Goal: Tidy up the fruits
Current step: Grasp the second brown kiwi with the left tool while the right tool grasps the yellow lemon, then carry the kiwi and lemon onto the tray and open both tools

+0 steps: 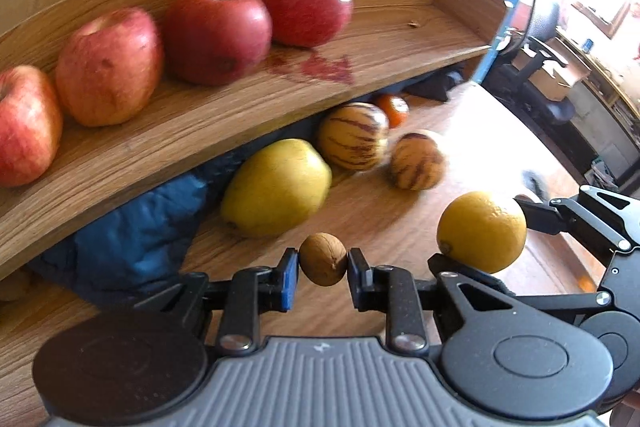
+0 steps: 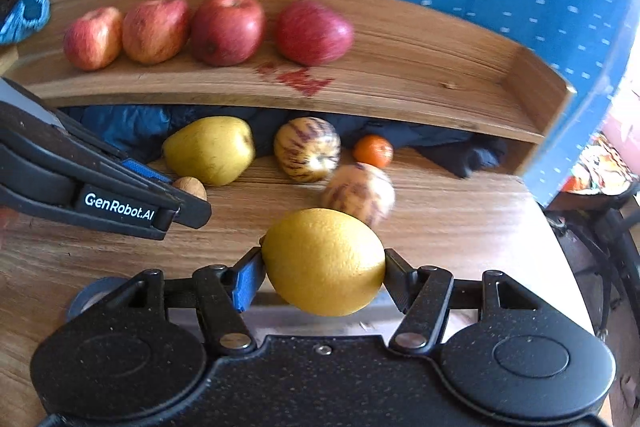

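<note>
Left gripper [image 1: 323, 264]: closed on a small brown nut [image 1: 323, 264], pinched across its middle between the two pads. Contact patch small on a hard rounded shell; judged likely to squirt out sideways if squeezed harder or jolted.

Right gripper [image 2: 323, 263]: closed on a yellow lemon [image 2: 323, 261], held at its two ends, clear of the counter [image 2: 460, 223]. Waxy skin, tapered ends; a tilt could let it rotate or slip down between the pads.

Gripper spacing: left gripper sits just left of the right one, near it. Risk of knocking fingers together if both go for the shelf at once.

Loose fruit, mid counter: yellow pear [image 2: 210, 149] at left, two striped melon-like fruits [image 2: 307, 149] [image 2: 358, 197], small orange [image 2: 373, 150] behind. The nearer striped one is blurred; cannot tell if it is rolling. Right counter edge is near; a nudge could send round fruit off.

Shelf tray [image 2: 440, 67], far: four red apples [image 2: 226, 29] in a row along the left and middle, right part bare. Front has no visible lip; anything set down near the edge may roll off onto the fruit below.

Under shelf: dark blue cloth [image 1: 132, 227], may snag a low gripper.
</note>
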Motion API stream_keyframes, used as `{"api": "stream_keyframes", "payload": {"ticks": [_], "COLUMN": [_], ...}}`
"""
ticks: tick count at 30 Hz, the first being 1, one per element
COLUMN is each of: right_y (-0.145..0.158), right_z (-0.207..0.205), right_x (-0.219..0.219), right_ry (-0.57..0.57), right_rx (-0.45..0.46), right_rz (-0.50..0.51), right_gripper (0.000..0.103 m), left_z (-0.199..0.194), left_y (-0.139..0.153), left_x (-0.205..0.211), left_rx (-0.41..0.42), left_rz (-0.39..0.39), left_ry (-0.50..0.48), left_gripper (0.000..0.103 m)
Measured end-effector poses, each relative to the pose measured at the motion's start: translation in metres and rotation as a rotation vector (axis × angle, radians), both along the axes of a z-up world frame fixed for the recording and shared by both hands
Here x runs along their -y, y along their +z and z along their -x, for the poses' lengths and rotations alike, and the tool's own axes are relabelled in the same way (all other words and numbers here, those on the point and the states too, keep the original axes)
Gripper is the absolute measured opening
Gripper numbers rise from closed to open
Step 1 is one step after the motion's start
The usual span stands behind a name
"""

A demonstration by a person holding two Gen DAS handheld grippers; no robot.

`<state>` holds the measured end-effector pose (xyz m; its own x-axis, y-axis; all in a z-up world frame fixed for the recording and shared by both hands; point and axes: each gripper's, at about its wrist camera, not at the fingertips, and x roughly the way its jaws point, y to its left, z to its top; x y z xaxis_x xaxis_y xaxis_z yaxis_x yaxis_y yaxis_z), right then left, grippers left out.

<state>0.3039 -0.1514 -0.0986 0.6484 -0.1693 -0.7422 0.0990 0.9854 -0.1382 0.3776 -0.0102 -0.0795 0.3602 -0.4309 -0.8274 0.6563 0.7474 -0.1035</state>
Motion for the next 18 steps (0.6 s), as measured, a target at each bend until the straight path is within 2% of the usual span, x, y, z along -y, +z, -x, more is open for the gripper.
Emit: {"api": "stream_keyframes", "payload": {"ticks": [6,14,18], "right_y": [0.006,-0.002,-0.002], "right_z": [0.034,0.077,0.095], "right_x": [0.018,0.043,0.050], "right_ry": [-0.109,-0.260,-0.316], "right_rx": [0.019,-0.006,0.012], "right_rz": [-0.017,-0.037,-0.057], "right_gripper": [0.064,0.064,0.064], "left_z": [0.024,0.057,0.068], "left_y": [0.002,-0.005,-0.010], "left_x": [0.021,0.059,0.077], "left_rx": [-0.015,-0.043,-0.062], "left_rz": [-0.002,-0.006,-0.015], "left_ry": [-0.077,-0.199,-0.247], "left_gripper": [0.028,0.029,0.029]}}
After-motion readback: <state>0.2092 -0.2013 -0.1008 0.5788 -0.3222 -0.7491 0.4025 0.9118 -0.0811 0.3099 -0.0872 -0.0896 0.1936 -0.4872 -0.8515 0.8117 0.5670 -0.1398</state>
